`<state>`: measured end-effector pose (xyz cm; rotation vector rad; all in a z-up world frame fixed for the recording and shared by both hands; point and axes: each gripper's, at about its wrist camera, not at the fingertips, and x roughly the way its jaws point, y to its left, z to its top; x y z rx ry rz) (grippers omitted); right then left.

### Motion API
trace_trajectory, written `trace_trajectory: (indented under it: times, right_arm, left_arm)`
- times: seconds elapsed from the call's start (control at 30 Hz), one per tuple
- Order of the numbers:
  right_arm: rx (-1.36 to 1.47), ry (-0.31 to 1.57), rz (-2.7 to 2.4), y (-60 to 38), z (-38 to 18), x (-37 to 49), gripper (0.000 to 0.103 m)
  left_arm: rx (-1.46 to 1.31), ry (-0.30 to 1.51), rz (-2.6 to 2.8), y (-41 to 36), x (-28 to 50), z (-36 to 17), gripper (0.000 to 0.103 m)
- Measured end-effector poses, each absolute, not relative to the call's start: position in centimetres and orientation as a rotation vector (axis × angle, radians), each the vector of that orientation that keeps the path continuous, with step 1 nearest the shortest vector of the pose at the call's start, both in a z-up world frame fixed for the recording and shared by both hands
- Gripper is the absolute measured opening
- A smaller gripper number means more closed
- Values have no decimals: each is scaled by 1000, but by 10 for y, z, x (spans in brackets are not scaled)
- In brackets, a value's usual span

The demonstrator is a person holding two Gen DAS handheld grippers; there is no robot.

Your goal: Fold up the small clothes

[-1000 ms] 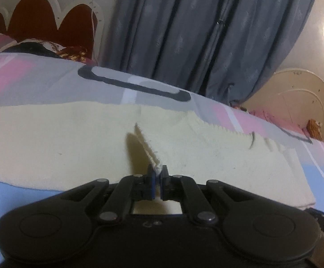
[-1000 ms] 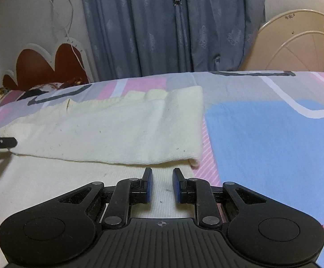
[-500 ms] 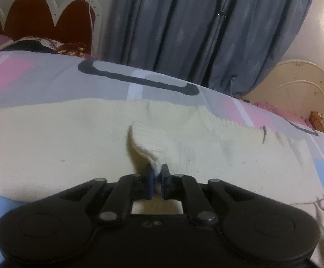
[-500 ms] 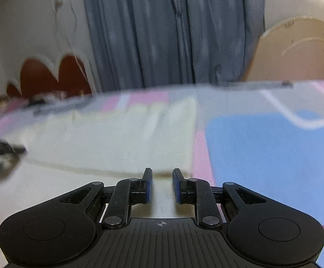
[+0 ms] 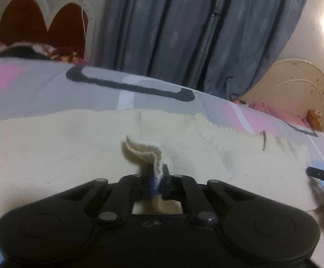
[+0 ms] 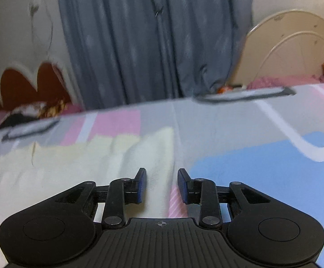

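A cream knitted garment (image 5: 50, 147) lies spread on the patterned bedsheet (image 5: 28, 84). My left gripper (image 5: 158, 178) is shut on a ribbed edge of the garment (image 5: 144, 154), which curls up from the jaws. In the right wrist view the garment (image 6: 90, 163) lies at left, its right edge running between the fingers. My right gripper (image 6: 161, 178) is open and empty, low over that edge. A dark fingertip of the right gripper (image 5: 322, 174) shows at the right edge of the left wrist view.
Grey curtains (image 5: 195, 33) hang behind the bed. A red and white headboard (image 5: 34, 20) stands at far left with pillows (image 5: 39, 51) below it. A cream footboard (image 6: 291, 44) stands at far right. Blue and pink sheet (image 6: 262, 178) lies right of the garment.
My left gripper has carried the pinched edge further over the garment, so the fold curls more. My right gripper has opened wider and moved forward along the garment's right edge.
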<state>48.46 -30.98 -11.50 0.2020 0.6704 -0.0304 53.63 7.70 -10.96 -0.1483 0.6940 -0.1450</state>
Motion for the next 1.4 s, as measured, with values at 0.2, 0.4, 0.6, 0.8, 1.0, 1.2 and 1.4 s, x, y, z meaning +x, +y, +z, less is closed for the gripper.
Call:
trace_trajectory:
  times: [0.2, 0.4, 0.6, 0.8, 1.0, 1.2, 1.4]
  right_arm:
    - [226, 695, -134, -335, -121, 483, 2]
    - [176, 566, -62, -329, -89, 476, 2]
    - [88, 687, -93, -317, -118, 504, 2]
    - [105, 704, -117, -327, -110, 489, 3]
    - [106, 652, -10, -292, -97, 439, 3]
    - [54, 635, -3, -277, -97, 401, 3]
    - [7, 662, 21, -276, -100, 420, 3]
  left_arm:
    - [-134, 678, -120, 81, 533, -112, 14]
    - [-176, 571, -40, 91, 519, -89, 46]
    - [-24, 654, -140, 39, 538, -107, 48]
    - [-17, 618, -130, 36, 522, -100, 51]
    - [16, 663, -190, 5, 503, -112, 54]
    - [14, 620, -168, 10, 484, -108, 57]
    - [4, 614, -159, 18, 501, -98, 57]
